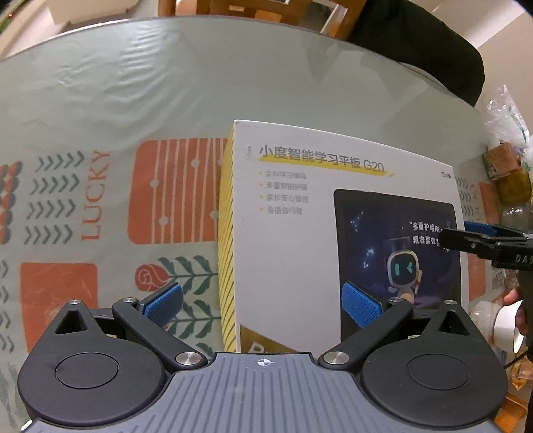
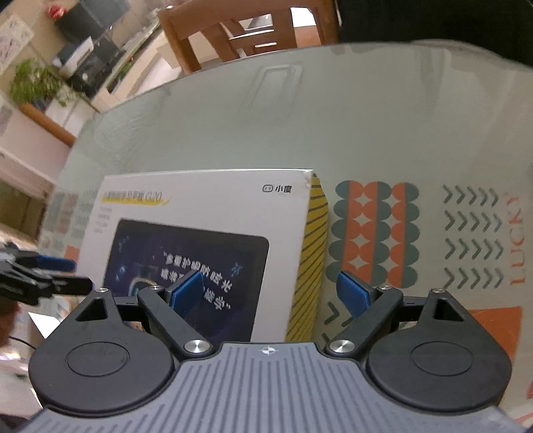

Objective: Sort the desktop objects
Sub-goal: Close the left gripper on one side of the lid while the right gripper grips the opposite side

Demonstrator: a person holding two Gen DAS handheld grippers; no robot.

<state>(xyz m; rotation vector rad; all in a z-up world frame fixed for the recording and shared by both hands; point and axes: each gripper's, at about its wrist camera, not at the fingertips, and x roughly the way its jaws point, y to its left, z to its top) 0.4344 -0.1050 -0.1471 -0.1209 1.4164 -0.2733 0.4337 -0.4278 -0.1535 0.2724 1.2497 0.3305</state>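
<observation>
A large white tablet box [image 1: 289, 233] with yellow striped sides lies flat on the round table; it also shows in the right wrist view [image 2: 206, 213]. My left gripper [image 1: 263, 306] is open, its blue pads either side of the box's near left edge. My right gripper [image 2: 269, 293] is open, straddling the box's near right edge. The right gripper's fingers [image 1: 466, 241] reach over the box's right side in the left wrist view. The left gripper's fingers [image 2: 50, 279] show at the left edge of the right wrist view.
The table wears a patterned cloth [image 1: 100, 200] under glass. Wrapped snacks and plastic bags [image 1: 506, 160] sit at the table's right edge, with a white cup [image 1: 503, 326] nearer. A wooden chair [image 2: 240, 30] stands beyond the far edge.
</observation>
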